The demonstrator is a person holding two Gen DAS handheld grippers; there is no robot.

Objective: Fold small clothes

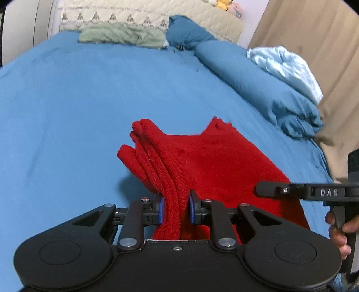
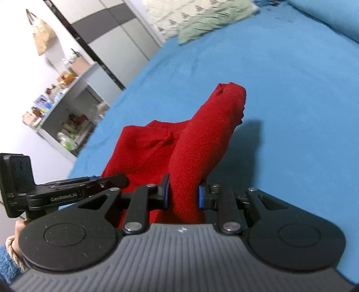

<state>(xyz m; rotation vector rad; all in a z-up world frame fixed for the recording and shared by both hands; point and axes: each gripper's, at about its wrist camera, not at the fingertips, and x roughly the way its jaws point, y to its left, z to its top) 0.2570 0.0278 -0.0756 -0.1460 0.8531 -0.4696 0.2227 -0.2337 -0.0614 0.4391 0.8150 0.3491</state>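
Note:
A red knit garment (image 1: 202,157) lies partly folded on the blue bed sheet (image 1: 78,101). My left gripper (image 1: 176,207) is shut on a thick folded edge of the garment, several layers bunched between the blue pads. My right gripper (image 2: 184,194) is shut on another bunched part of the same red garment (image 2: 202,134), lifting it a little off the sheet. The right gripper also shows at the right edge of the left wrist view (image 1: 314,192), and the left gripper at the left of the right wrist view (image 2: 67,191).
A rolled blue duvet (image 1: 258,78) with a pale blue cloth (image 1: 287,67) on it runs along the bed's right side. A green cloth (image 1: 121,36) and cream pillows (image 1: 134,15) lie at the head. Shelves with clutter (image 2: 60,107) stand left of the bed.

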